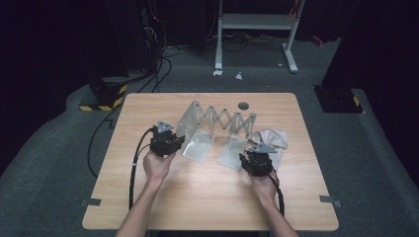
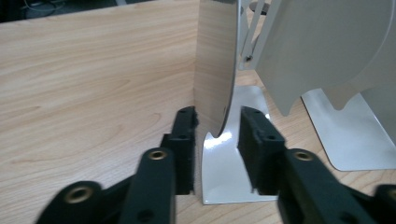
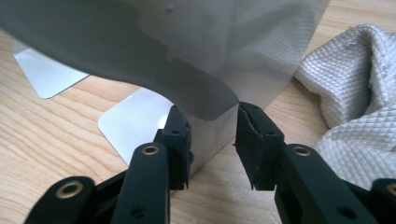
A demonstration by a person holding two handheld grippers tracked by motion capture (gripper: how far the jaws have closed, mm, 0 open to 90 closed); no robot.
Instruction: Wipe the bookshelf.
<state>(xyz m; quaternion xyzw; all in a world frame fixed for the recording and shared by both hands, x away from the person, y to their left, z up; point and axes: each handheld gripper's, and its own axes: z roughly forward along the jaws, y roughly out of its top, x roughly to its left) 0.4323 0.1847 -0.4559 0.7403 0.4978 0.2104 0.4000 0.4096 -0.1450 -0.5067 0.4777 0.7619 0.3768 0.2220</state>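
Tongs on both sides straddle the end plates of a metal bookend rack (image 1: 217, 129) standing mid-table (image 1: 207, 197). The left tongs (image 2: 218, 135) sit apart around the left plate's edge, pads not yet pressing. The right tongs (image 3: 212, 135) likewise bracket the right plate with a gap (a grey cloth (image 3: 355, 93) lies just beside). The scissor links look half extended, so I judge the grasp and any pulling or squeezing remain ahead.
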